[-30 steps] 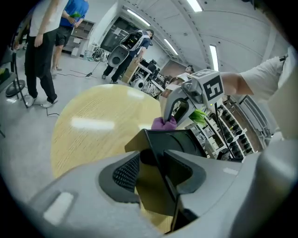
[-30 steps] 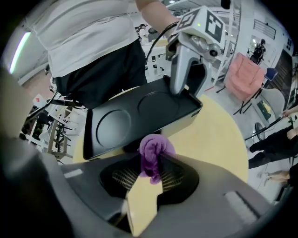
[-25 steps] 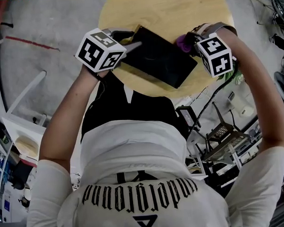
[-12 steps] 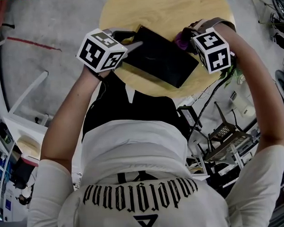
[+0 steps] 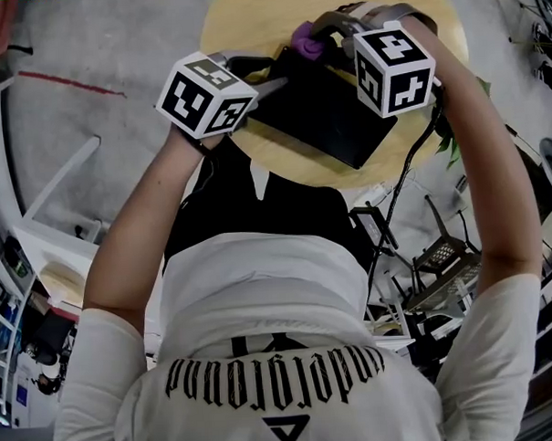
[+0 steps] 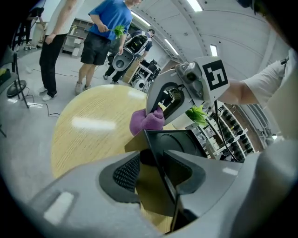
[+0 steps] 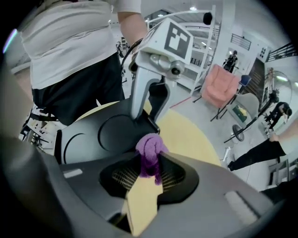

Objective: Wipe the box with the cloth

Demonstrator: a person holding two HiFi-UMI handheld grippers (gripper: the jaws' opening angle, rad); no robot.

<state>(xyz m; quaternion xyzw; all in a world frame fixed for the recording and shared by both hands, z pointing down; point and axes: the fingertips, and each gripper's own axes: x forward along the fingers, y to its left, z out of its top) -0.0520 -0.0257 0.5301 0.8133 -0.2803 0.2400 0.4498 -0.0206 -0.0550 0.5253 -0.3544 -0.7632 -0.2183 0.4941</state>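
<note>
Two grippers work over a round wooden table [image 5: 267, 14], one at each end of a flat black box [image 5: 326, 108]. The box lies on the near half of the table, askew to the person, with its nearest corner close to the table's near edge and its far end towards the middle of the table.

The left gripper [image 5: 262, 78] has the box by its left corner. In the left gripper view its jaws stand wide apart, with the box's edge [image 6: 179, 142] running between them, one pad on either side, so it grips the box there. Bare table wood [image 6: 88, 130] shows beyond and under the jaws.

The right gripper [image 5: 315, 38] points steeply down at the far end of the box. Its jaws are drawn close together on a small purple cloth [image 5: 305, 46], which is bunched into a wad and sticks out past the fingertips. In the right gripper view the cloth [image 7: 150, 153] is pinched between the two ribbed pads, and its free end rests against the far edge of the box [image 7: 102, 135], just beside the left gripper's jaws. From the left gripper view the cloth [image 6: 146, 120] sits right on the box's far corner, under the right gripper's tips.

Both marker cubes face up at the head camera, the left one near the table's left edge.
</note>
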